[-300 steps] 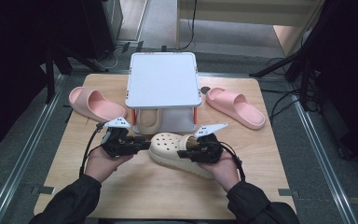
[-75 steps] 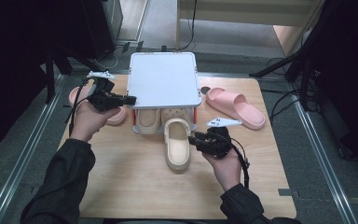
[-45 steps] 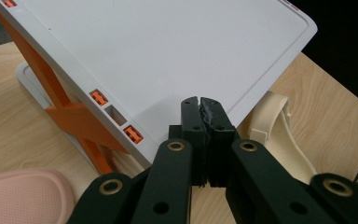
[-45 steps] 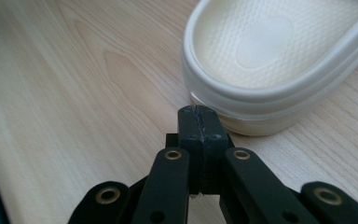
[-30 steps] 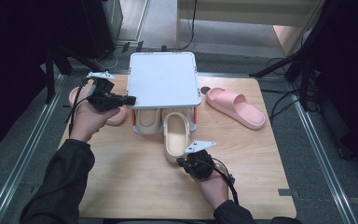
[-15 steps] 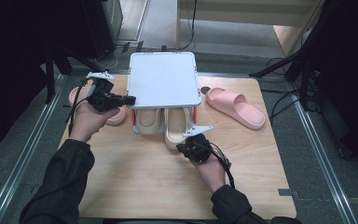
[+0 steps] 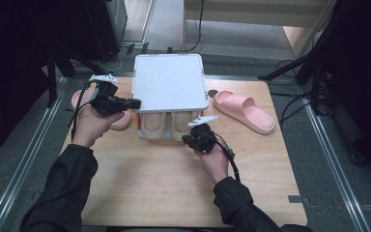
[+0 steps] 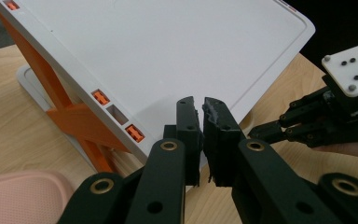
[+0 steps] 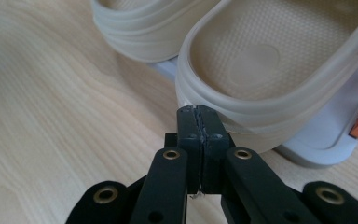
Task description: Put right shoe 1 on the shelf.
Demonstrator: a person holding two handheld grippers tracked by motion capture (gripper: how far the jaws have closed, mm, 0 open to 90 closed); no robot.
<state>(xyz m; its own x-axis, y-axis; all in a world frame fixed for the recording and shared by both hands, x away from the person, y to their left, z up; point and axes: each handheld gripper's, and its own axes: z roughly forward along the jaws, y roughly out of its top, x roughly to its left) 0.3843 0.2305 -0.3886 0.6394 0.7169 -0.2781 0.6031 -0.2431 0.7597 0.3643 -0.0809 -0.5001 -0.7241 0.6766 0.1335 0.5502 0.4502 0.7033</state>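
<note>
Closing stage of shelving the shoes: nudging the right beige clog [image 7: 181, 126] home under the white rack [image 7: 169, 82], centre of the high view, beside the left beige clog [image 7: 152, 126] already parked there. Right gripper [image 7: 189, 139], just below the rack's lower edge, with jaws pressed flat together and gripping nothing, used as a blunt pusher. Seen from the right gripper view, closed tips [image 9: 198, 114] butting the rounded heel rim of that clog [image 9: 261, 60], the heel poking out a touch past the rack's white base. Left gripper [image 7: 135, 102] up at the rack's left edge; jaws just been easing apart, now a thin slit, nothing caught between the pads in the left gripper view [image 8: 201, 107], the rack's top panel [image 8: 168, 46] lying just beyond them. Next move, most likely: one more short straight push along the clog's length until the heels line up, kept level so the closed tips don't slip off the rim, with the rack steadied against sliding across the table [image 7: 149, 183]. After that, probably on to the pink slides, one at right [image 7: 244, 108], one at left [image 7: 121, 118]. Compared with ten seconds back: then both grippers together on a clog at mid-table. A second ago that clog stuck out well below the rack; now almost fully tucked in, the right hand carried upward in the frame with it, the left hand put.
</note>
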